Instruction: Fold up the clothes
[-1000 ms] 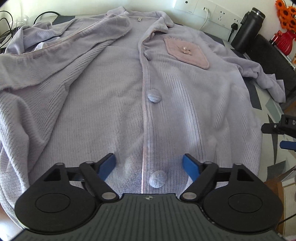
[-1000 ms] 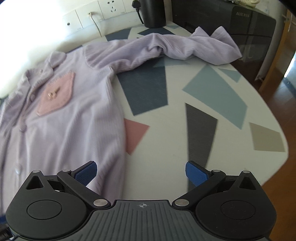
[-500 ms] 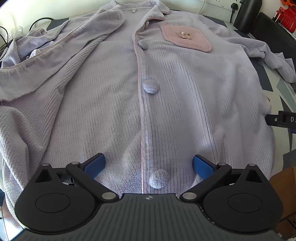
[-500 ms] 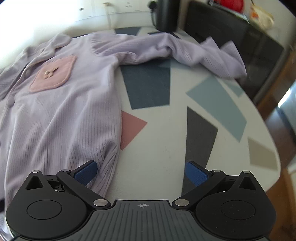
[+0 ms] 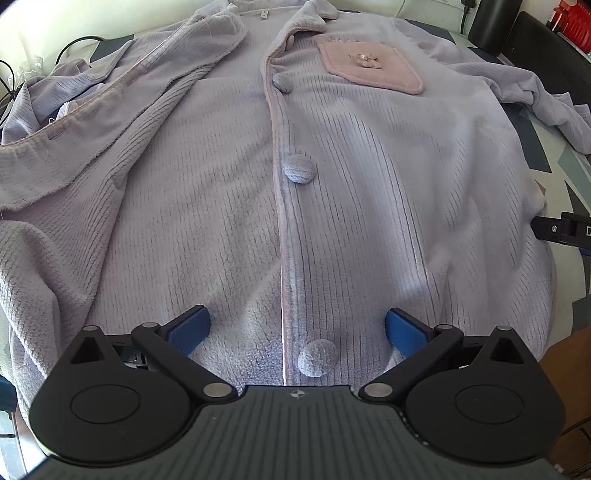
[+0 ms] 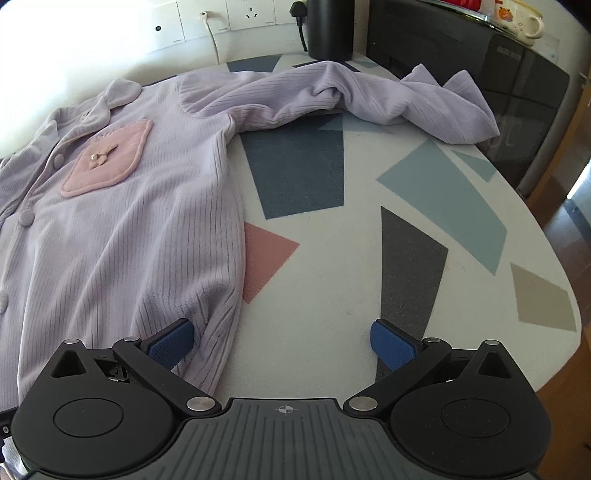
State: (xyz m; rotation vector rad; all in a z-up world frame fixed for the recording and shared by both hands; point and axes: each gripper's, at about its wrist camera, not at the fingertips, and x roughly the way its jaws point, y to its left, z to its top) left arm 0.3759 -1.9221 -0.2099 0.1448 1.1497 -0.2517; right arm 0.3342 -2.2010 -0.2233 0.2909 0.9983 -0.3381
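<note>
Over the hem of the cardigan (image 5: 369,206), the left tongs (image 5: 297,330) hang with jaws spread wide, gripping nothing; the blue ribbed pads (image 5: 188,328) sit either side of the button placket, low above the fabric, whether touching it cannot be told. A cloth-covered button (image 5: 317,357) lies between the jaws, just right of the pink piping. Further up the placket sits a second button (image 5: 298,168), then a third near the collar.

At the cardigan's side seam, the right tongs (image 6: 282,343) are likewise released, jaws far apart. Their left pad (image 6: 171,343) rests at the edge of the garment near the hem; the right pad is over bare desk (image 6: 332,295). In the left view the tip of these tongs shows at the far right edge, beside the cardigan.

The cardigan is lilac, soft ribbed fleece, spread face up and buttoned across the desk. A pink chest pocket (image 6: 107,162) carries a small flower trim. One sleeve (image 6: 351,99) stretches away from the shoulder, twisted and bunched, its cuff near the desk's far edge. The other side, in the left view, is rumpled, with a folded-over panel (image 5: 110,122) showing a raw seam.

The desk is rounded, pale, with angular patches of navy, grey, pink, light blue and beige. A dark cylinder (image 6: 330,27) stands at the wall by the sockets (image 6: 251,14).
</note>
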